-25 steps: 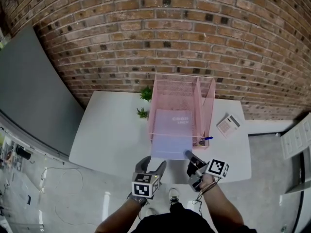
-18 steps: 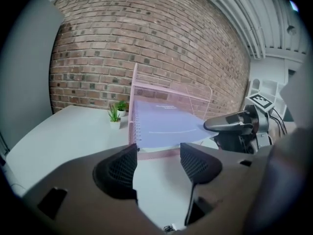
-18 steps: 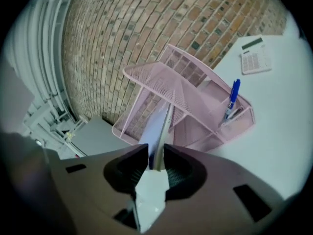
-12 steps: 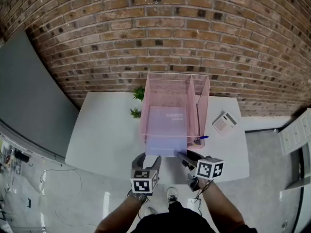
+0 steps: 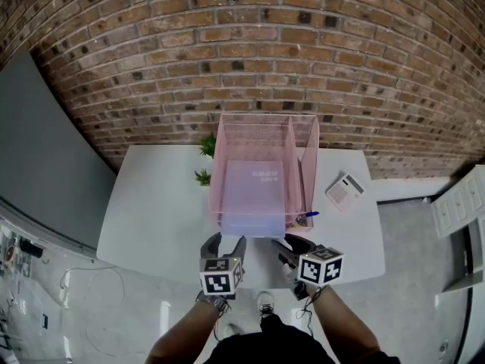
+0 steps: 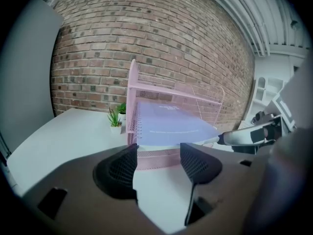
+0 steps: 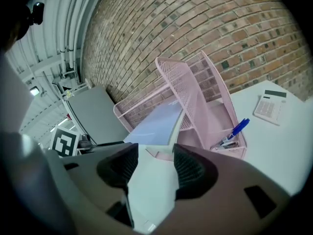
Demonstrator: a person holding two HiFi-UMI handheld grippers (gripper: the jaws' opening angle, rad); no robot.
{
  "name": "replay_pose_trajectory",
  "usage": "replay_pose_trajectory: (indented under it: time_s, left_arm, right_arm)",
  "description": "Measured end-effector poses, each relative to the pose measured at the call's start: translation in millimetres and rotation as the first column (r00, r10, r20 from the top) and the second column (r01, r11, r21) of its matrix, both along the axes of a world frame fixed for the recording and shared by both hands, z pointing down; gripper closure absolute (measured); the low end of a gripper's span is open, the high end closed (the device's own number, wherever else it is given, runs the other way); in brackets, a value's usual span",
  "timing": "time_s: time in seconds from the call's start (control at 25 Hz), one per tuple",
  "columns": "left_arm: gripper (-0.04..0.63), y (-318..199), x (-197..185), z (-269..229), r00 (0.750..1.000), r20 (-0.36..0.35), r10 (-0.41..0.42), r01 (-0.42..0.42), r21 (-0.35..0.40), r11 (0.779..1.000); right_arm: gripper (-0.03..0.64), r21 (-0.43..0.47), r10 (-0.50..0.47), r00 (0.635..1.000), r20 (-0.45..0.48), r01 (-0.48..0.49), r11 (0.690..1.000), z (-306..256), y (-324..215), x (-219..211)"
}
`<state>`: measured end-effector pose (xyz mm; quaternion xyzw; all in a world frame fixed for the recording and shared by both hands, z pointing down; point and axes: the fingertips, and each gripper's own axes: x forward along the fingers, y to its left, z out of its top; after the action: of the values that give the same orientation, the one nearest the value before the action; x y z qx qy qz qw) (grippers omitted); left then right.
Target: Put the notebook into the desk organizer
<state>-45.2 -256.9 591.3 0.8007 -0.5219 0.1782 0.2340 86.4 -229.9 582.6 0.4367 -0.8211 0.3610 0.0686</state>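
The lavender spiral notebook (image 5: 252, 196) lies flat in the wide tray of the pink mesh desk organizer (image 5: 297, 139), its near edge sticking out over the tray's front. No gripper touches it. Just short of the tray's front left hangs my left gripper (image 5: 224, 243), open and empty, facing the notebook (image 6: 168, 124) and the organizer (image 6: 132, 82). At the front right, my right gripper (image 5: 292, 249) is open; its jaws have just been opening, with nothing between them. In the right gripper view the notebook (image 7: 159, 121) rests beyond the gripper (image 7: 154, 168).
A blue pen (image 5: 307, 216) sits in the organizer's narrow right compartment. A calculator (image 5: 343, 190) lies on the white table (image 5: 151, 203) at the right. Two small potted plants (image 5: 204, 161) stand left of the organizer. A brick wall (image 5: 250, 51) rises behind.
The right gripper let go of the notebook's near right corner, rolled, and opened wide. Both grippers drew back from the organizer's front. The notebook stays in the tray.
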Motion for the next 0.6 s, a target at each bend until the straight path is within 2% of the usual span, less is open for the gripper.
replay_pose_trajectory:
  time_s: [0.6]
  left_arm:
    - [0.321,-30,2,-1,0.996,-0.008,-0.092,0.092,-0.017,0.996]
  right_arm:
    - [0.394,-0.023,0.001,0.999,0.032,0.0,1.0,0,-7,-4]
